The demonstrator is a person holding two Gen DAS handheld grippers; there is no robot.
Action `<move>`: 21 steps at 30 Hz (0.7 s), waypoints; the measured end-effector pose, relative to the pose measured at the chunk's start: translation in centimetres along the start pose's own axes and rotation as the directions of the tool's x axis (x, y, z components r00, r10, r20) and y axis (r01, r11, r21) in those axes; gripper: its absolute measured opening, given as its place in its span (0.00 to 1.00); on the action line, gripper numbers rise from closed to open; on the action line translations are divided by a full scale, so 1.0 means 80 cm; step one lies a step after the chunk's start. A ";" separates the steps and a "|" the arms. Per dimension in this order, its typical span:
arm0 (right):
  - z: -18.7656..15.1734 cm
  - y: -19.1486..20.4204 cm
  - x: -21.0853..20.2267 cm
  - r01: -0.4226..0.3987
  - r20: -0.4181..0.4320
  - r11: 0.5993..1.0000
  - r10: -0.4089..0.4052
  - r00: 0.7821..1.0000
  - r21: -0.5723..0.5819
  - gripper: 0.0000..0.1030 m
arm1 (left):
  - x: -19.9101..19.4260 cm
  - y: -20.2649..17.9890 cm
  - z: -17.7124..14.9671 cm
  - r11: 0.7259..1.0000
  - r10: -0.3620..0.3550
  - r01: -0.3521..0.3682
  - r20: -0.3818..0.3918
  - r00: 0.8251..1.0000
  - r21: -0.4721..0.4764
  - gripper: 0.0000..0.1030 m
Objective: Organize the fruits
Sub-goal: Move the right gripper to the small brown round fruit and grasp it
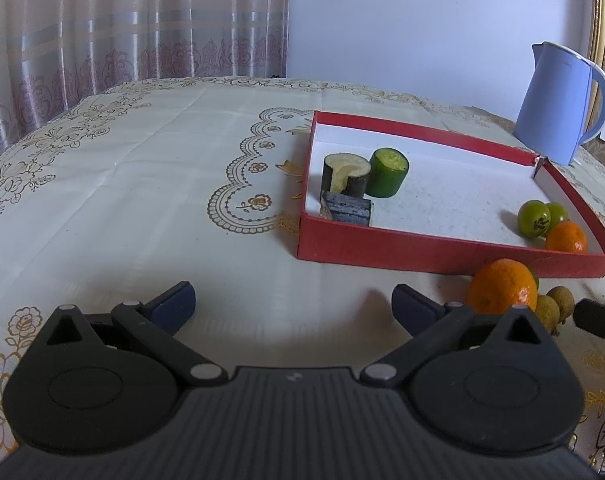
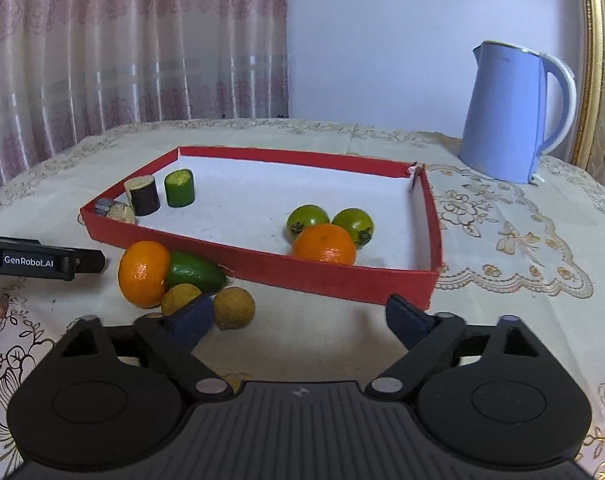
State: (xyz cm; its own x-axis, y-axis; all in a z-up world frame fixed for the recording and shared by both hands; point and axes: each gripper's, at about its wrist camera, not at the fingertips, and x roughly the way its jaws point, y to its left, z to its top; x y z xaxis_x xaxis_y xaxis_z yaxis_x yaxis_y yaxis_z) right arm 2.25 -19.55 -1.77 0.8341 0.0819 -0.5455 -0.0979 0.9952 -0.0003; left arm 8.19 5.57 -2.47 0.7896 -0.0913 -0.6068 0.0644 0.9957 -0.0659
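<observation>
Both my grippers, left gripper (image 1: pixel 293 300) and right gripper (image 2: pixel 298 316), hold jaws open and empty; nudging the longan (image 2: pixel 233 307) ahead of my right jaws could roll it away.

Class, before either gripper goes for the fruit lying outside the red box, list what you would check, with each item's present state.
1. Right gripper open, holding nothing: ok.
2. Left gripper open, holding nothing: ok.
3. Loose orange, green fruit and two small brown fruits all in the box: not ok, on the tablecloth.
4. Free floor in the red box: ok.
5. Loose fruits spaced apart for a clean grip: not ok, clustered.
6. Kettle away from the fruit: ok.
</observation>
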 end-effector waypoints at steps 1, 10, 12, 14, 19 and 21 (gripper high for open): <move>0.000 0.001 0.002 -0.010 -0.009 1.000 0.010 1.000 0.003 0.79 | 0.000 0.000 0.000 1.000 -0.001 0.001 0.000 1.000 -0.001 1.00; 0.004 0.014 0.023 -0.055 -0.043 0.998 0.056 0.997 0.016 0.66 | 0.000 0.000 0.000 1.000 0.000 0.000 0.000 1.000 0.000 1.00; 0.004 0.017 0.028 -0.059 -0.052 0.998 0.060 0.997 0.013 0.63 | 0.000 0.000 0.000 1.000 -0.001 0.001 0.000 1.000 0.000 1.00; 0.004 0.021 0.029 -0.063 -0.050 0.998 0.063 0.997 -0.007 0.53 | 0.000 0.000 0.000 1.000 -0.002 0.002 0.001 1.000 -0.003 1.00; 0.003 0.021 0.027 -0.048 -0.046 0.999 0.048 0.998 -0.008 0.34 | 0.000 0.000 0.000 1.000 -0.003 0.003 0.002 1.000 -0.003 1.00; 0.003 0.021 0.026 -0.040 -0.045 0.999 0.039 0.998 -0.006 0.30 | -0.001 0.000 0.000 1.000 -0.004 0.004 0.002 1.000 -0.005 1.00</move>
State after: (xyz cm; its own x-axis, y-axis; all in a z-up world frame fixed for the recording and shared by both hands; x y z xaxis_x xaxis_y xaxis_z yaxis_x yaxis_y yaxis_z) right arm 3.96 -17.70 -2.70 0.8044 0.1186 -0.5821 -0.1341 0.9908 0.0166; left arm 8.15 5.58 -2.44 0.7907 -0.0952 -0.6048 0.0647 0.9953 -0.0721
